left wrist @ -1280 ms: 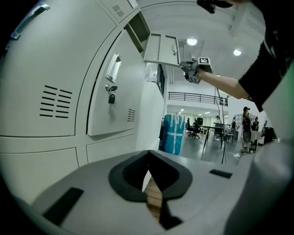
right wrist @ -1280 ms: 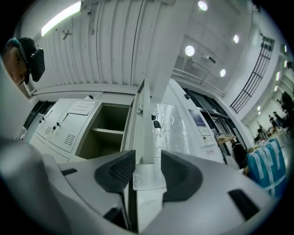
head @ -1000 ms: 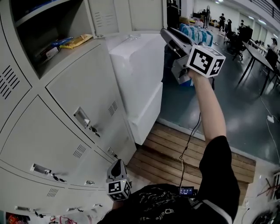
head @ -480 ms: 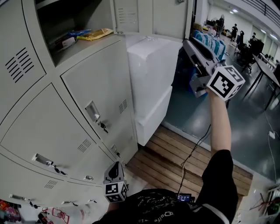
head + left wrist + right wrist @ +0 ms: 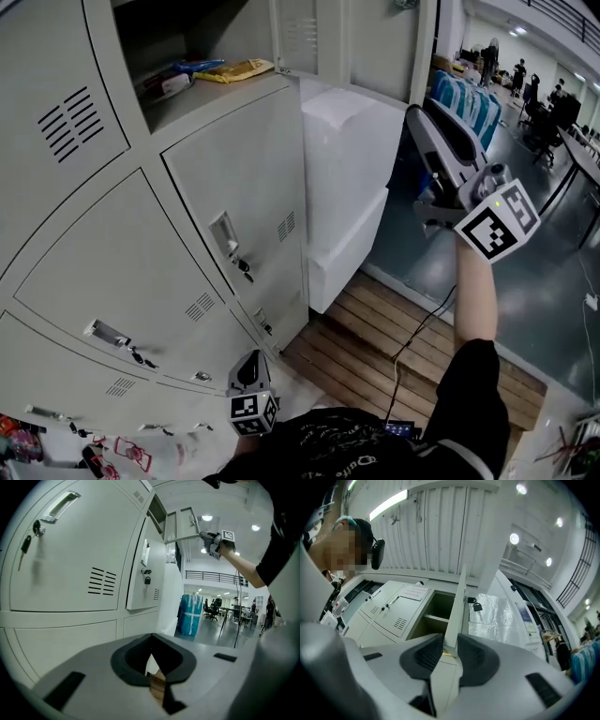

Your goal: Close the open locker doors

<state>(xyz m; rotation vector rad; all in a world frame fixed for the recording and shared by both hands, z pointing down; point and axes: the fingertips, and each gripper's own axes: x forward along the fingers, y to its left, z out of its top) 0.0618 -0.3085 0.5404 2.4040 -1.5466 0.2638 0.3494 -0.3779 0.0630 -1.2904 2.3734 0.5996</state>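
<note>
The locker door (image 5: 457,597) stands open, high on the bank of lockers (image 5: 216,216), and it is seen edge-on between the jaws of the right gripper (image 5: 451,649). These jaws have just been closing, and their pads now pinch the door's edge. The left gripper (image 5: 152,663) hangs low beside the lower lockers, with its fingers pressed together and nothing between them. 1 yellow snack packet (image 5: 239,67) lies in an open compartment.

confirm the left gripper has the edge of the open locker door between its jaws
Wrong gripper. The right gripper has the edge of the open locker door between its jaws, which have just been closing, as the right gripper view shows. The left gripper holds nothing.
</note>
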